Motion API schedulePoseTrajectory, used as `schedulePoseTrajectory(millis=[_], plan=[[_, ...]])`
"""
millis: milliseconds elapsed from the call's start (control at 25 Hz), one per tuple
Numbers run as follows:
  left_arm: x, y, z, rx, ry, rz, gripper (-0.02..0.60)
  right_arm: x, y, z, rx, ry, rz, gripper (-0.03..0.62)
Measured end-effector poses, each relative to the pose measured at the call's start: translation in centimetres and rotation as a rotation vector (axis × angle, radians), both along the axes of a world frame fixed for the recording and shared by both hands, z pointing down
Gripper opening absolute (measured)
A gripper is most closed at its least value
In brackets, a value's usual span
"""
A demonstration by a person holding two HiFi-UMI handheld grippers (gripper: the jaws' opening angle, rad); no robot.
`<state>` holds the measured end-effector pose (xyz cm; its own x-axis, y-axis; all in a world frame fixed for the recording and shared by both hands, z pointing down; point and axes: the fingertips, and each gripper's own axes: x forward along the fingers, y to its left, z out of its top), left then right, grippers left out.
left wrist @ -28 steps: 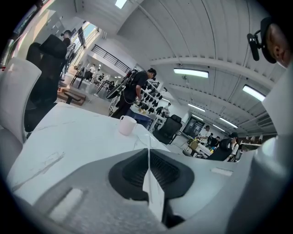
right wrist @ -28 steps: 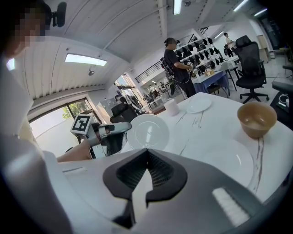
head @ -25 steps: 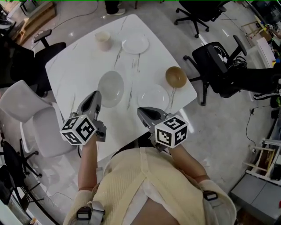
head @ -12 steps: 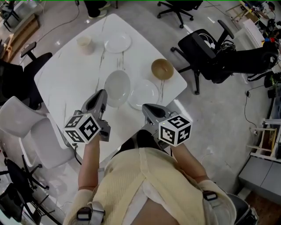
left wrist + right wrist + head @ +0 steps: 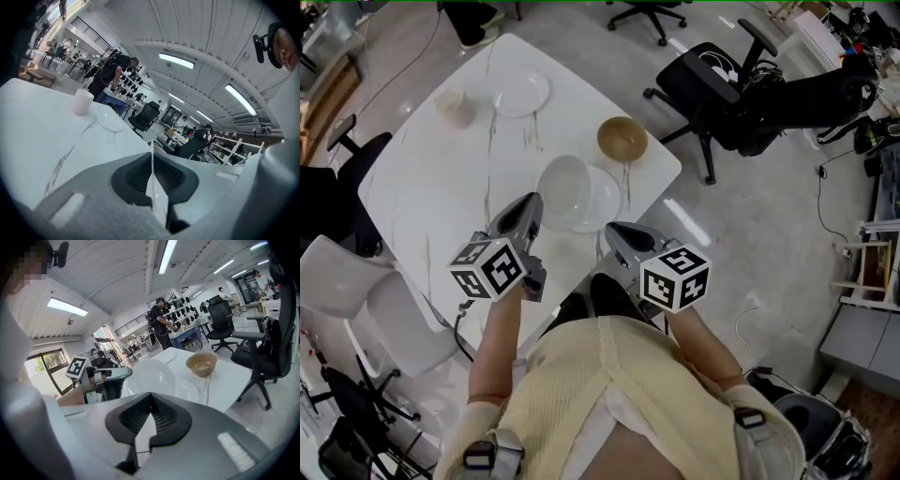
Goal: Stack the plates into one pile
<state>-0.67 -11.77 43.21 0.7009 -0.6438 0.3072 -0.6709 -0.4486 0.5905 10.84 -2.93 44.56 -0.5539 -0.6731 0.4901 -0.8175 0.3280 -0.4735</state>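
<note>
My left gripper (image 5: 532,204) is shut on the near rim of a white plate (image 5: 565,187). In the left gripper view that rim shows as a thin white edge (image 5: 153,187) between the jaws. The held plate (image 5: 151,376) hangs tilted and overlaps a second white plate (image 5: 608,193) that lies flat on the white table (image 5: 422,187). My right gripper (image 5: 617,232) is shut with nothing in it, at the table's near edge, just right of both plates. A third, smaller plate (image 5: 520,92) lies at the far side.
A brown bowl (image 5: 622,138) stands near the table's right edge, behind the two plates. A pale cup (image 5: 453,106) stands left of the far plate. A black office chair (image 5: 712,84) is right of the table and white chairs (image 5: 356,291) are at its left.
My left gripper has carried its plate to the right, from beside the second plate to partly over it. My right gripper has stayed near the table's front edge.
</note>
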Motion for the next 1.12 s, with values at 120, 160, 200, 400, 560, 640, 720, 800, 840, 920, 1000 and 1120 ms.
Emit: schedulePoseTrajectory(millis=[120, 160, 200, 400, 560, 640, 720, 800, 840, 920, 1000, 1120], plan=[[1.4, 0.2, 0.7, -0.015, 0.001, 0.030, 0.011, 0.6, 0.4, 0.2, -0.005, 0.000, 0.019, 0.002], [1.7, 0.3, 0.8, -0.019, 0.000, 0.038, 0.011, 0.8, 0.5, 0.3, -0.007, 0.000, 0.026, 0.002], [2.1, 0.4, 1.0, -0.024, -0.002, 0.045, 0.011, 1.0, 0.7, 0.3, -0.009, 0.000, 0.033, 0.002], [3.5, 0.6, 1.8, -0.043, -0.001, 0.066, 0.011, 2.0, 1.4, 0.5, -0.014, -0.001, 0.064, 0.002], [4.2, 0.6, 2.0, -0.053, 0.015, 0.065, 0.011, 2.5, 1.8, 0.7, -0.019, -0.004, 0.079, 0.002], [4.2, 0.5, 2.2, -0.057, 0.015, 0.061, 0.012, 2.5, 2.0, 0.8, -0.020, -0.006, 0.083, 0.002], [4.0, 0.3, 2.5, -0.064, 0.007, 0.051, 0.012, 2.5, 2.1, 0.9, -0.022, -0.008, 0.085, 0.002], [3.7, 0.3, 2.9, -0.073, -0.003, 0.036, 0.012, 2.5, 2.3, 1.0, -0.025, -0.009, 0.087, 0.002], [3.5, 0.3, 3.0, -0.076, -0.008, 0.029, 0.014, 2.5, 2.4, 1.1, -0.026, -0.010, 0.088, 0.002], [3.2, 0.2, 3.4, -0.083, -0.029, 0.014, 0.014, 2.5, 2.5, 1.1, -0.027, -0.011, 0.090, 0.002], [2.7, 0.0, 4.0, -0.092, -0.064, -0.004, 0.015, 2.5, 2.6, 1.1, -0.028, -0.013, 0.090, 0.002], [2.1, -0.1, 4.7, -0.103, -0.091, -0.025, 0.020, 2.3, 2.7, 1.2, -0.031, -0.012, 0.088, 0.002]])
